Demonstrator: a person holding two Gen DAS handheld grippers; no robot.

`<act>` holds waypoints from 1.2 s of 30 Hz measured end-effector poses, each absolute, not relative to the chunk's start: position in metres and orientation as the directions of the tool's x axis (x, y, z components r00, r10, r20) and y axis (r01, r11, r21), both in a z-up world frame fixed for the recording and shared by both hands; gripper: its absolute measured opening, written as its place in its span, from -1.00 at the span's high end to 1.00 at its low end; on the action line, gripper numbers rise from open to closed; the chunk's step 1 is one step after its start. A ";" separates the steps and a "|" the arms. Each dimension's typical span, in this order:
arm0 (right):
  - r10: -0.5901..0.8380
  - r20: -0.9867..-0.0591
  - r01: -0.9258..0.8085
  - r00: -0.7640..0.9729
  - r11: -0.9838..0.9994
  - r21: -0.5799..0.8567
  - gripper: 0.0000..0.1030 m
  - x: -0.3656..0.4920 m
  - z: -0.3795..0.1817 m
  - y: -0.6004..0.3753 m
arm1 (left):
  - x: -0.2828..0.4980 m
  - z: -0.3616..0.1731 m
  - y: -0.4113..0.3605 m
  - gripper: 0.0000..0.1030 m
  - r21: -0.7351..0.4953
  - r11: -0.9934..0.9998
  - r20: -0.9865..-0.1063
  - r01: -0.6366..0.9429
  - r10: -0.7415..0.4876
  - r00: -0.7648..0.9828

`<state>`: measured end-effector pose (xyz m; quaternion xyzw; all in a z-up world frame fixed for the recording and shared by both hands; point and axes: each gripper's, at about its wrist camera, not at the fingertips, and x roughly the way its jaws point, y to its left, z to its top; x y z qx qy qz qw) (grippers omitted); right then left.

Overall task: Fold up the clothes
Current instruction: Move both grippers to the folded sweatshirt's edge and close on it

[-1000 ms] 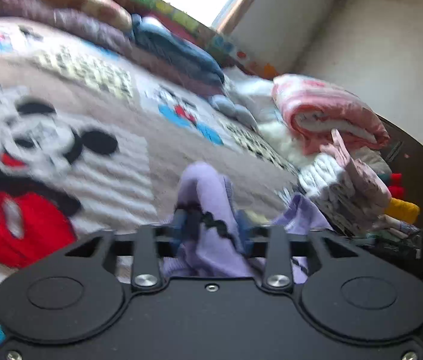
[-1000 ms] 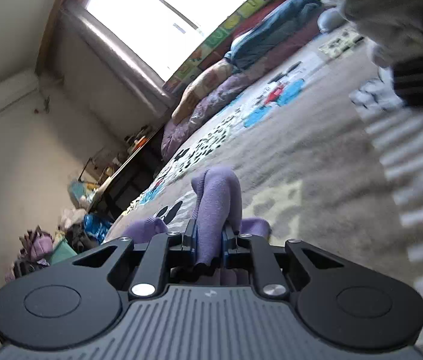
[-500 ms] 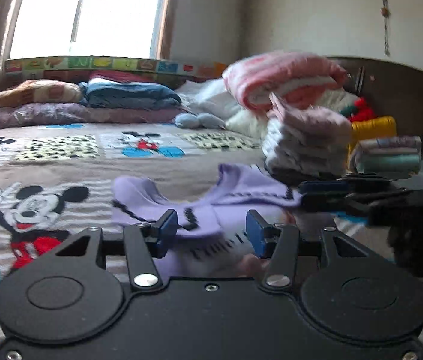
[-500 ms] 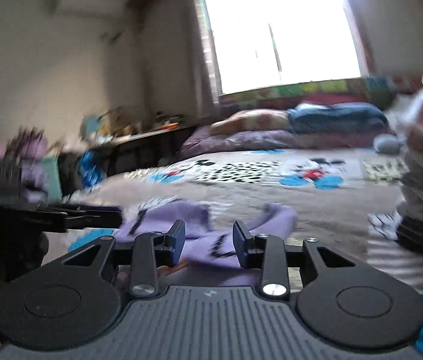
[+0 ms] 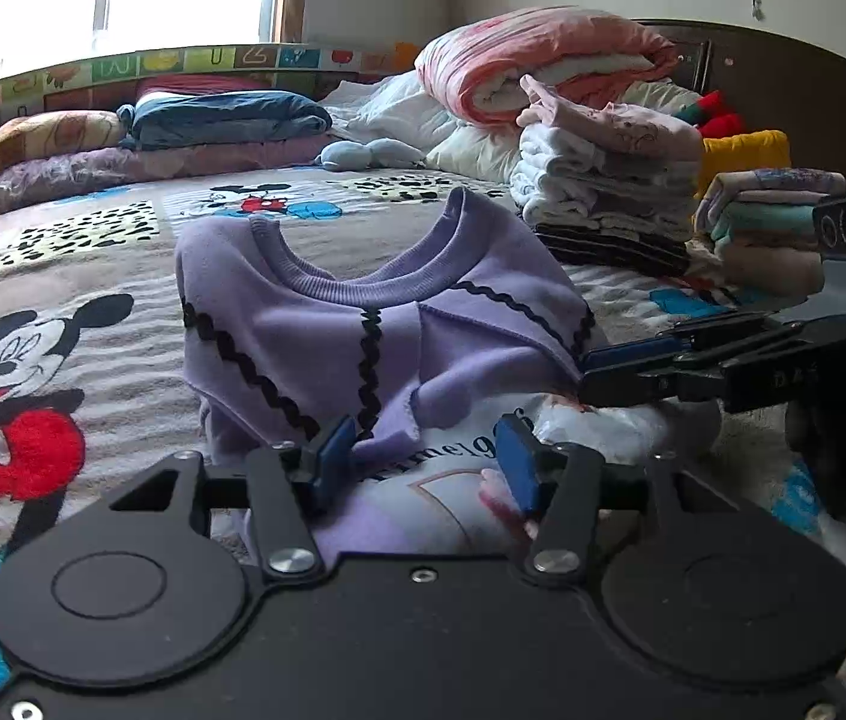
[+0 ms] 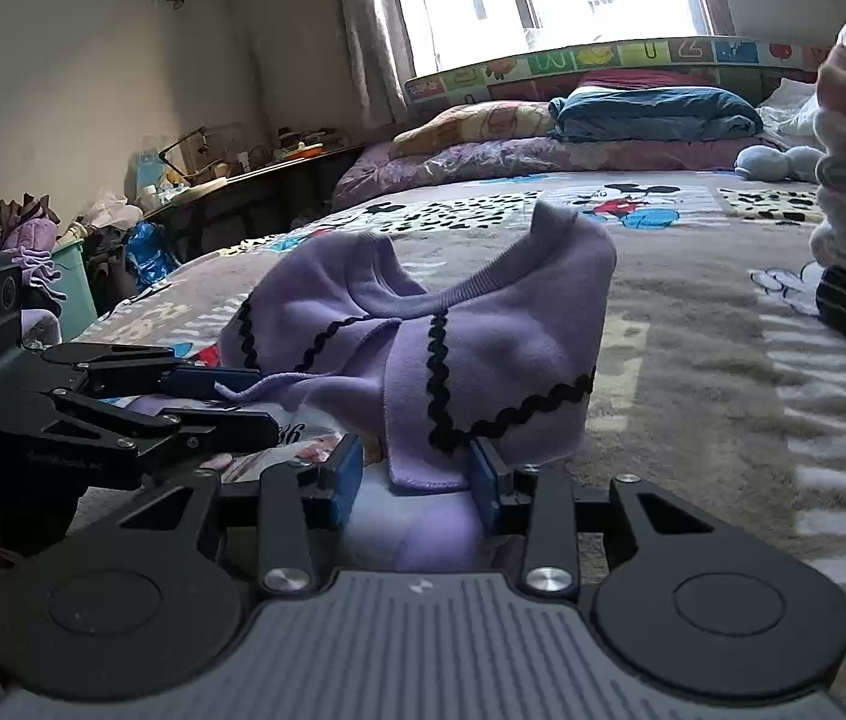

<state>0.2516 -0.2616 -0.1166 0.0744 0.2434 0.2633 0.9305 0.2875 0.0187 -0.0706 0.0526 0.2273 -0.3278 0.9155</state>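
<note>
Both grippers have let go! The left gripper (image 5: 423,462) and right gripper (image 6: 414,471), clamped on cloth a second ago, now stand wide, holding nothing. The purple top (image 5: 375,324) lies doubled over on the Mickey blanket (image 5: 33,360), just in front of the folded stack (image 5: 603,192) — this fold looks laid down, pending a tidy-up.

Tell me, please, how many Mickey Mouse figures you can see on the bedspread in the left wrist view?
2. One large Mickey lies left of the purple top; one small Mickey lies beyond its collar. The top or the stacks may hide others.
</note>
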 end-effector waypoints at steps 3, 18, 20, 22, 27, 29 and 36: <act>0.533 -0.412 -0.457 0.739 0.846 0.274 0.26 0.250 -0.112 -0.261 | 0.277 -0.060 0.020 0.00 -0.045 0.782 -0.437 0.621 -0.575 0.692; 0.490 -0.325 -0.524 0.809 0.852 -0.021 -0.10 0.278 -0.066 -0.244 | 0.347 -0.040 0.032 0.00 0.023 0.770 -0.340 0.638 -0.594 0.729; 0.495 -0.334 -0.528 0.802 0.849 -0.010 -0.18 0.300 -0.063 -0.252 | 0.359 -0.039 0.035 0.00 0.013 0.747 -0.330 0.665 -0.625 0.708; 0.520 -0.339 -0.545 0.784 0.838 0.024 -0.27 0.318 -0.065 -0.262 | 0.369 -0.042 0.032 -0.18 -0.006 0.730 -0.341 0.684 -0.644 0.684; 0.601 -0.362 -0.588 0.712 0.793 0.160 -0.33 0.360 -0.081 -0.276 | 0.384 -0.061 0.022 -0.24 -0.013 0.714 -0.413 0.700 -0.641 0.647; 0.641 -0.378 -0.586 0.668 0.766 0.263 -0.36 0.373 -0.094 -0.283 | 0.383 -0.062 0.020 -0.25 -0.003 0.713 -0.418 0.702 -0.638 0.646; 0.739 -0.321 -0.541 0.593 0.660 0.520 -0.39 0.390 -0.121 -0.309 | 0.391 -0.068 0.023 -0.30 -0.094 0.721 -0.455 0.687 -0.645 0.615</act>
